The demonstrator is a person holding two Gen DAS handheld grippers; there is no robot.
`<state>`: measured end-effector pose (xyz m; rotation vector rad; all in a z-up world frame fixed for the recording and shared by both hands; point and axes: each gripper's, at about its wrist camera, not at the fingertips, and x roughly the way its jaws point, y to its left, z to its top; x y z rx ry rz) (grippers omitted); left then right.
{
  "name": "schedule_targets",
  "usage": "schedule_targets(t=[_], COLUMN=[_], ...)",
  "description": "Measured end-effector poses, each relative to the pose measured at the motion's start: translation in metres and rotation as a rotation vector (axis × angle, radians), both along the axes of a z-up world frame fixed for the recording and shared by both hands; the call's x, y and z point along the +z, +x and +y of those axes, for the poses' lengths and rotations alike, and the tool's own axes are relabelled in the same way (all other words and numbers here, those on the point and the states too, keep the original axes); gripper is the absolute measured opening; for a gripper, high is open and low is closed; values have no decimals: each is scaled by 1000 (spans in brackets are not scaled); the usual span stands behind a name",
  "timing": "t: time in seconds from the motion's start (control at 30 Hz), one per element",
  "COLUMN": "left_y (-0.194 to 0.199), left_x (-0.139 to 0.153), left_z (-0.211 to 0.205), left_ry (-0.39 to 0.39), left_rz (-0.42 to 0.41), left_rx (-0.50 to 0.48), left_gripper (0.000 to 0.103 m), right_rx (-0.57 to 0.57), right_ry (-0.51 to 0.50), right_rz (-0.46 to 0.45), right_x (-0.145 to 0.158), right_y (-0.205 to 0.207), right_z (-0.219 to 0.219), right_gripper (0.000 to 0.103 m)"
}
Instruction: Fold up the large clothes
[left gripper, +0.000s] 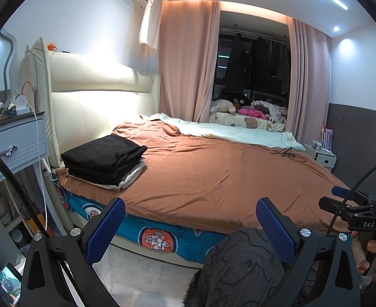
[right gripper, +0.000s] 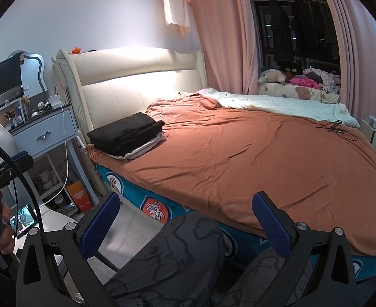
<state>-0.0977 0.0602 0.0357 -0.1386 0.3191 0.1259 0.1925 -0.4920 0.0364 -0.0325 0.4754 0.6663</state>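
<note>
Bedroom light falls from a strip over the padded headboard [left gripper: 98, 81] onto a wide bed [right gripper: 252, 158] covered by a rust-orange sheet. Near the camera, the left hand-held gripper [left gripper: 190, 226] stands released, its blue fingers [left gripper: 106, 230] spread wide with nothing between them, above a knee in grey patterned trousers [left gripper: 241, 263]. The right hand-held gripper [right gripper: 185, 221] is likewise spread and empty, over the same trousers and the near edge of the bed. Far from both, at the left head end of the bed just before the headboard, lies the stack of folded clothes [left gripper: 103, 157]: black garments on top, a white one beneath. A pale quilt [right gripper: 285, 105] lies along the far right side. Left of the bed stands a nightstand [right gripper: 47, 130]; pink curtains [left gripper: 185, 58] hang beyond.
</note>
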Motion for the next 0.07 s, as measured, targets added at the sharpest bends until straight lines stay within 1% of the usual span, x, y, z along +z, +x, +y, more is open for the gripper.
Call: schedule_targets(t=[0.07], left_y=[-1], left_x=[2], left_z=[0], left_ry=[1], left_rz=[-5], left_rx=[2], left_gripper=[103], right_rx=[1], right_ry=[7], right_rz=[4], right_x=[1], right_y=[0], right_z=[-2], right_gripper=[103])
